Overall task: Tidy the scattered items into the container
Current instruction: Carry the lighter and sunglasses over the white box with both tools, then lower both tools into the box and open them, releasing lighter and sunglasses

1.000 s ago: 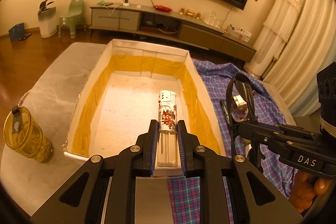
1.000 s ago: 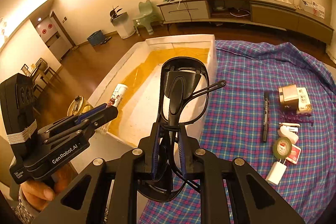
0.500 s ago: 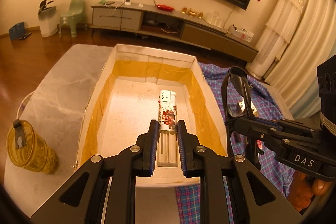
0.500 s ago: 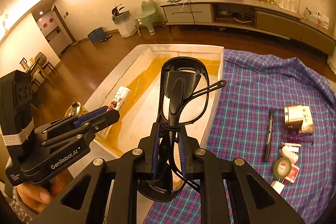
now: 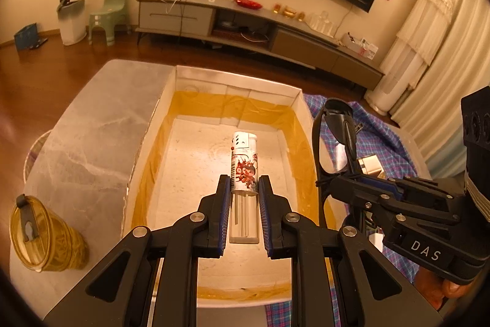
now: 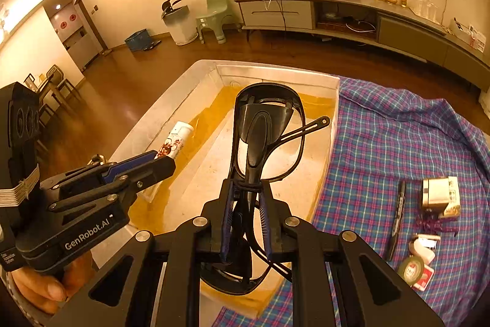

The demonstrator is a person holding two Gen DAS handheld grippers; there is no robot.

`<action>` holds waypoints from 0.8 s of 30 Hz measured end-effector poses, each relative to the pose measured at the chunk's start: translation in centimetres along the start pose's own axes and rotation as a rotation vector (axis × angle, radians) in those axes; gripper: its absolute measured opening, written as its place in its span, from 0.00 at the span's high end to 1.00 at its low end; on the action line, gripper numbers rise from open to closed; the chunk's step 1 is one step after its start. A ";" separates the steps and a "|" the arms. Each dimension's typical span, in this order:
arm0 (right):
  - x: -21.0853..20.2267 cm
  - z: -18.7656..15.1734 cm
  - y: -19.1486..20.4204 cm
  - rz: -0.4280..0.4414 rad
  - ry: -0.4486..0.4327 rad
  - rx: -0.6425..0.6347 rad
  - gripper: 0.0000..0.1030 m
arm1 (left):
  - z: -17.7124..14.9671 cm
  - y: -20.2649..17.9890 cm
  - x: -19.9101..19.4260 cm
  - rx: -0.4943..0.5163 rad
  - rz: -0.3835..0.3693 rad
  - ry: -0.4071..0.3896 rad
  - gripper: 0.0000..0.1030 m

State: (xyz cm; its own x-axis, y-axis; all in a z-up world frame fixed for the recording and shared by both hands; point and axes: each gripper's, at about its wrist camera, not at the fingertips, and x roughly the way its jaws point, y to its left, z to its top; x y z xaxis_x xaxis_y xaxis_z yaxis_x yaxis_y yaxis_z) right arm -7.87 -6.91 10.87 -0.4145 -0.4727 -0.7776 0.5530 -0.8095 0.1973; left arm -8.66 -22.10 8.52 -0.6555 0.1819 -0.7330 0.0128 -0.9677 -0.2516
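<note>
In the centre of the left wrist view, our left gripper [image 5: 244,189] is clamped on a white lighter [image 5: 244,167] with a red print, held above the floor of the white foam box [image 5: 235,78]. Our right gripper [image 6: 246,198] pinches folded black glasses [image 6: 266,137], which stand up over the box's right wall. At right in that view, a marker [image 6: 398,213] and tape roll [image 6: 410,268] lie on the plaid cloth [image 6: 398,143].

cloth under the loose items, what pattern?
Blue and purple plaid cloth, with thin white and pink lines. Shows best in the right wrist view.
</note>
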 end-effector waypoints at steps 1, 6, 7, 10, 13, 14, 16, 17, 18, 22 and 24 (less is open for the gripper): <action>0.2 0.3 0.0 -0.003 0.003 -0.003 0.83 | 0.2 0.1 0.2 0.002 0.008 0.004 0.81; 1.2 1.7 0.0 -0.022 0.021 -0.017 0.83 | 1.3 0.5 1.3 0.001 0.025 0.031 0.81; 1.5 1.8 0.0 -0.028 0.025 -0.020 0.83 | 1.5 0.7 1.5 -0.001 0.029 0.036 0.81; 2.7 2.4 -0.4 -0.040 0.045 -0.012 0.83 | 2.3 1.1 2.3 -0.008 0.035 0.057 0.81; 4.2 2.9 -0.9 -0.033 0.086 0.025 0.83 | 3.2 1.4 3.1 -0.013 0.043 0.077 0.81; 4.8 3.1 -1.1 -0.030 0.096 0.040 0.83 | 3.5 1.5 3.4 -0.015 0.045 0.083 0.81; 6.0 3.3 -1.3 -0.028 0.116 0.059 0.83 | 3.9 1.6 4.0 -0.022 0.049 0.095 0.81; 6.5 3.5 -1.4 -0.029 0.125 0.064 0.83 | 4.1 1.7 4.3 -0.024 0.050 0.102 0.81; 6.9 3.5 -1.4 -0.031 0.132 0.065 0.82 | 4.4 1.8 4.7 -0.026 0.051 0.111 0.81; 8.7 4.1 -1.8 -0.042 0.161 0.072 0.82 | 5.0 2.1 6.4 -0.037 0.065 0.146 0.81; 9.5 4.5 -2.0 -0.051 0.170 0.074 0.82 | 5.2 2.0 7.4 -0.038 0.073 0.164 0.81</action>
State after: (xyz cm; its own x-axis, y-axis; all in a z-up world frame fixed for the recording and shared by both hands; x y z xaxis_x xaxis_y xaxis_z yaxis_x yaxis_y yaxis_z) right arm -16.16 -11.34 5.80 -0.3090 -0.3699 -0.8762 0.4770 -0.8573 0.1937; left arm -17.43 -23.63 5.91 -0.5202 0.1408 -0.8423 0.0863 -0.9726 -0.2159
